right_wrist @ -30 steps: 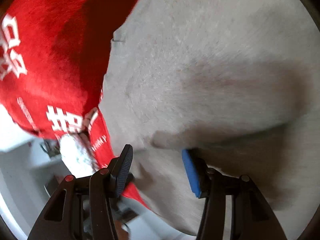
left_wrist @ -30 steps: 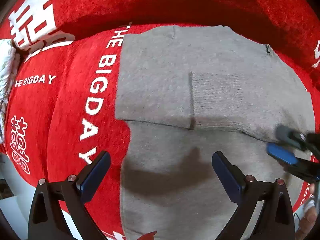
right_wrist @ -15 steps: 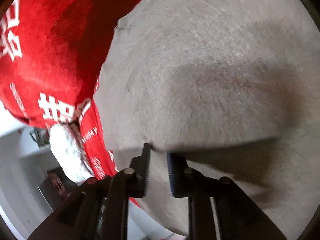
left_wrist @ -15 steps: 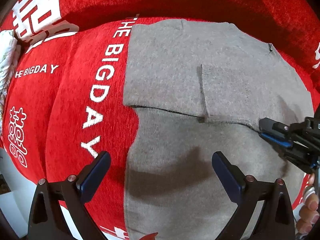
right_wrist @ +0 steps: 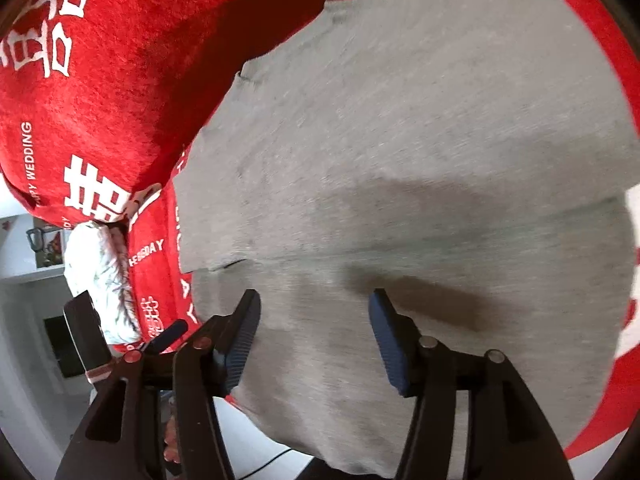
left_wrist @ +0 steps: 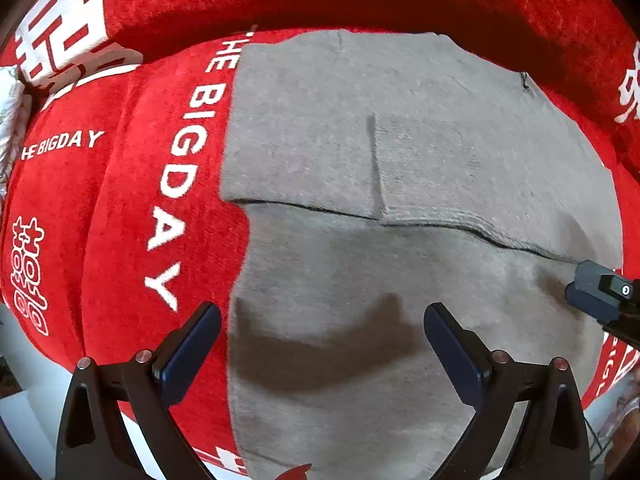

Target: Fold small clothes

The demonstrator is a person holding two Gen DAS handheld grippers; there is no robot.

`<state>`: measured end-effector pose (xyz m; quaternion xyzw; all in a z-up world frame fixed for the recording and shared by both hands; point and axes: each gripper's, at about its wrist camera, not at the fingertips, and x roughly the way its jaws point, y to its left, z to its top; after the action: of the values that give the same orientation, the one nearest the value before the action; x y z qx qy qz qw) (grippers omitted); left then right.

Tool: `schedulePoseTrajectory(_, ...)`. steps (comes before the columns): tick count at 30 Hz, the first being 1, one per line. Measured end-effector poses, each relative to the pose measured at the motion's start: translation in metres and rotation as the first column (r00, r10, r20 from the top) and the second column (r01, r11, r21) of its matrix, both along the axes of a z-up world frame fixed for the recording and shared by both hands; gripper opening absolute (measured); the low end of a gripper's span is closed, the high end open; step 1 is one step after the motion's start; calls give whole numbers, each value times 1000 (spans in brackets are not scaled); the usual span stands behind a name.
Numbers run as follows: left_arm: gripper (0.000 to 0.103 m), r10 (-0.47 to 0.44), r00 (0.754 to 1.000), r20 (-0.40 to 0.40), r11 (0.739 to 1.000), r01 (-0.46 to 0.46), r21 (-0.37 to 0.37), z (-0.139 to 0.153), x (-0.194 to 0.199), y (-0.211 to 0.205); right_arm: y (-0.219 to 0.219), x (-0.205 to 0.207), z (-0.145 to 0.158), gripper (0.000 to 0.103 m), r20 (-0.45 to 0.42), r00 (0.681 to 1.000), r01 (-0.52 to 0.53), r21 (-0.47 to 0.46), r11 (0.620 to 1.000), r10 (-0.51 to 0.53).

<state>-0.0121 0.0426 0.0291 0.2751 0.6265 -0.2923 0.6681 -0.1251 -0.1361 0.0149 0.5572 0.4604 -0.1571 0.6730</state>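
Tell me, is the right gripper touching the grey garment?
Apart. In the right wrist view the right gripper stands open above the grey garment, nothing between its jaws, which have just been opening.

"THE BIGDAY", "WEDDING" on the red blanket [left_wrist: 120, 216]

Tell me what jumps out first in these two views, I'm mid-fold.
The bright red cover with white "THE BIG DAY" lettering fills the left and top. A grey knit garment lies flat on it at centre, its upper part folded over. The left gripper hangs open above its lower half; the right gripper, jaws just opened, holds nothing.
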Motion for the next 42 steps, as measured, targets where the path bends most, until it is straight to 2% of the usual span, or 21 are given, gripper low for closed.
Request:
schedulePoseTrajectory(6,101,-23,1000,-13,1000,23,4,-1,-8,-5,-8,-24,14,76,-52,998,-23,-100,995,17)
schedulePoseTrajectory(12,101,-61,998,-16,998,61,14,0,-22,-14,-13,-49,16,76,-104,994,-58,-164,985,41)
schedulePoseTrajectory(18,101,-111,994,-2,993,111,49,-1,-39,-24,-19,-72,6,76,-126,992,-32,-145,989,14)
schedulePoseTrajectory(29,101,-134,991,-2,988,133,79,-3,-59,-37,-27,-92,9,76,-114,993,-11,-133,991,-5)
schedulePoseTrajectory(37,101,-84,996,-16,993,85,77,3,-69,-36,-32,-102,-3,76,-92,996,-5,-41,999,1)
schedulePoseTrajectory(42,101,-26,1000,-3,996,27,83,4,-82,-23,-31,-102,-11,76,-84,995,-49,-18,999,48)
